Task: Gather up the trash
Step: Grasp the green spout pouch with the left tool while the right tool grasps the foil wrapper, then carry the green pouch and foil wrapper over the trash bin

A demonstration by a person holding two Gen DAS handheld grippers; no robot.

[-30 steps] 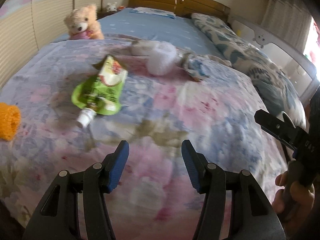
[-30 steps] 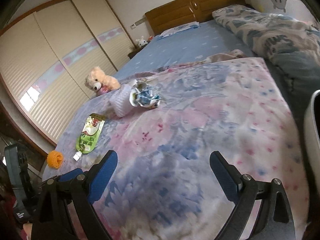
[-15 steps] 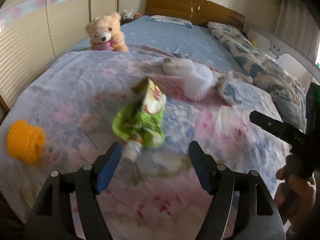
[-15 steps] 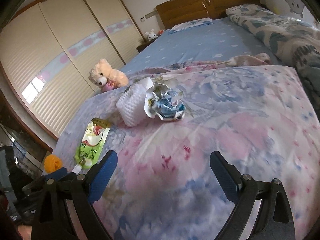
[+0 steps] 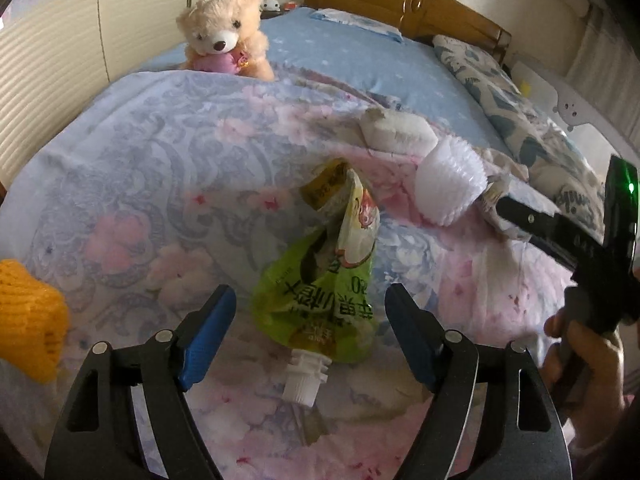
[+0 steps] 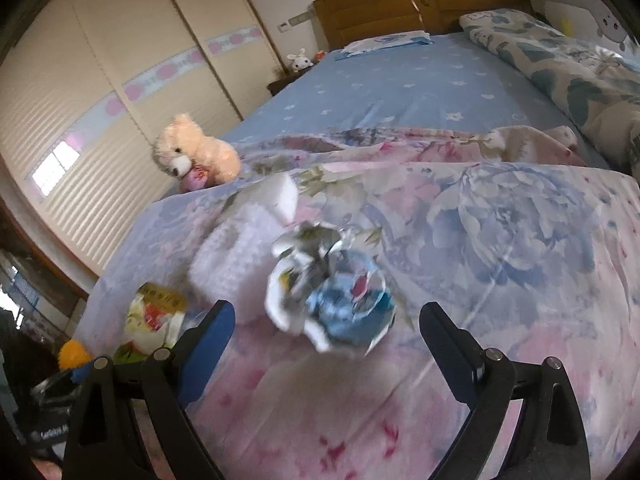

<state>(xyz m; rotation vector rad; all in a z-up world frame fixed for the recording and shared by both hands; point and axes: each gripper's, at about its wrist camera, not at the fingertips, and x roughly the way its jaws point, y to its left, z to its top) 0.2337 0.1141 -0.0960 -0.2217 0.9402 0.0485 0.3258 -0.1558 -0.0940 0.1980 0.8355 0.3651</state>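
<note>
A crumpled green drink pouch (image 5: 330, 280) with a white spout lies on the flowered blanket (image 5: 160, 184), its spout end between the spread fingers of my left gripper (image 5: 308, 334). The jaws are opening and do not touch it. In the right wrist view a crushed blue and white wrapper (image 6: 336, 300) lies just ahead of my right gripper (image 6: 326, 332), whose jaws stand wide with nothing pressed between them. The same pouch (image 6: 154, 318) shows at that view's lower left. A white foam net (image 5: 448, 184) and a white foam block (image 5: 394, 132) lie beyond.
A beige teddy bear (image 5: 226, 40) sits at the blanket's far left edge. An orange foam net (image 5: 28, 320) lies near the left side of the bed. A folded quilt (image 6: 560, 52) runs along the right. The right gripper and a hand (image 5: 580, 344) show at right.
Both grippers moved forward over the bed. The pouch now sits between the left fingers, which spread wider. The wrapper came close to the right gripper's fingers.
</note>
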